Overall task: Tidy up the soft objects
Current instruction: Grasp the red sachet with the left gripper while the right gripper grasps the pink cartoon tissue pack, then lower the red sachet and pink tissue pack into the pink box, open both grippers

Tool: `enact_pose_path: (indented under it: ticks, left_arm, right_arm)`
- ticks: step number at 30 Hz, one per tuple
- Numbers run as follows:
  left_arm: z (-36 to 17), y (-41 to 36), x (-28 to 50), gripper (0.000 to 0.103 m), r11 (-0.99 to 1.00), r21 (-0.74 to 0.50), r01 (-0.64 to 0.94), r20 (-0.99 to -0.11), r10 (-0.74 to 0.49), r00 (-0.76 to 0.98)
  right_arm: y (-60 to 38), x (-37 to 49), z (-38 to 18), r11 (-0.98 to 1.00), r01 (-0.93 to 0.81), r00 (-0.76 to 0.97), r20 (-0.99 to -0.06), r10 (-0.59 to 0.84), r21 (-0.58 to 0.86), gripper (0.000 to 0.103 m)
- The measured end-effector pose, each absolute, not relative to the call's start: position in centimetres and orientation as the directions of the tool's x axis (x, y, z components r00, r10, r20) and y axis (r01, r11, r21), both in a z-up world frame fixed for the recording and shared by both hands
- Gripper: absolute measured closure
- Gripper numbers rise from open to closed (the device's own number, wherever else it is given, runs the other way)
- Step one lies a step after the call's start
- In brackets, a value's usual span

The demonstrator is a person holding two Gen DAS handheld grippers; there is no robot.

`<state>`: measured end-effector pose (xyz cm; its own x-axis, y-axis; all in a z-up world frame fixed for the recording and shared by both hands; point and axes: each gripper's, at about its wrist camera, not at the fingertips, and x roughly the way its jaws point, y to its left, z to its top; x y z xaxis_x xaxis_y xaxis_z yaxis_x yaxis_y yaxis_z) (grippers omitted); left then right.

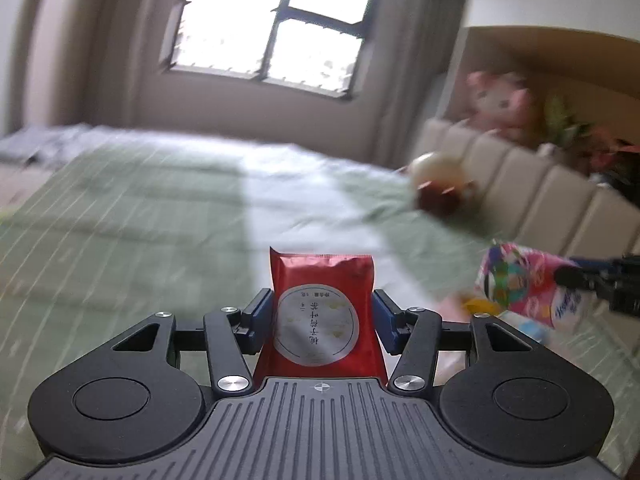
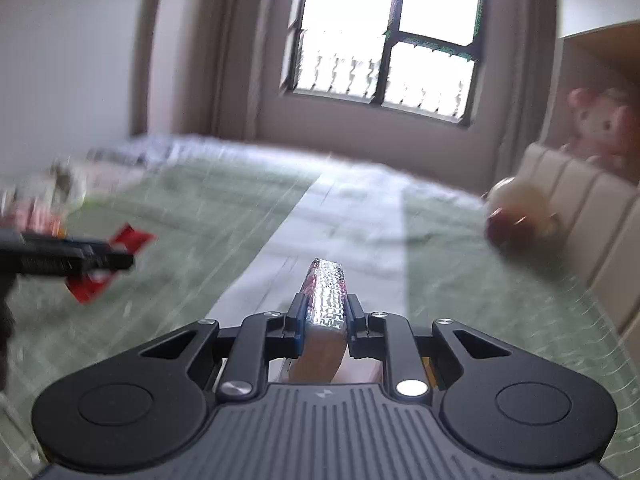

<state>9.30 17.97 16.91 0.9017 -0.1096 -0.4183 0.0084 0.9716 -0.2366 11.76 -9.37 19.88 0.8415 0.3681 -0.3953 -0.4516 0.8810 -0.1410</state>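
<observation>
Left gripper: clamped on a red snack packet, held upright above the green bedspread.
Right gripper: clamped on a pink tissue pack, edge-on, above the same bedspread.
Round plush toy: beside the headboard.

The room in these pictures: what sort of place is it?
Most likely a bedroom. A wide bed under a green striped bedspread fills the view, a beige padded headboard runs along its right side, and a pink plush toy sits on the shelf above it, near a large dark-framed window.
</observation>
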Motion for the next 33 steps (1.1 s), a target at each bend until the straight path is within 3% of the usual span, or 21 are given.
enact_pose_path:
  ticks: [6,16,24,29,33]
  left_arm:
    - [20.8,6.9,13.6,0.045,0.978,-0.138,0.156,-0.380,-0.197,0.904]
    - [18.6,-9.3,17.7,0.045,0.927,-0.047,0.373,-0.467,-0.351,0.812]
    - [13.9,-12.9,21.4,0.045,0.927,-0.039,0.374,-0.571,-0.328,0.753]
    - [10.3,-11.3,24.5,0.039,0.909,-0.202,0.365,-0.629,-0.406,0.663]
    - [8.6,-10.0,25.5,0.038,0.958,-0.115,0.263,-0.671,-0.271,0.691]
  right_arm:
    - [-18.1,12.3,24.5,0.932,-0.343,0.914,-0.269,0.303,-0.116,0.084]
    - [-28.2,13.8,21.1,0.967,-0.250,0.930,-0.289,0.227,-0.047,0.084]
    - [-32.7,17.2,15.6,0.968,-0.240,0.899,-0.361,0.249,0.072,0.084]
    - [-33.6,18.7,12.7,0.963,-0.239,0.874,-0.406,0.268,0.122,0.084]
    - [-32.8,19.5,11.2,0.955,-0.254,0.853,-0.429,0.296,0.152,0.084]
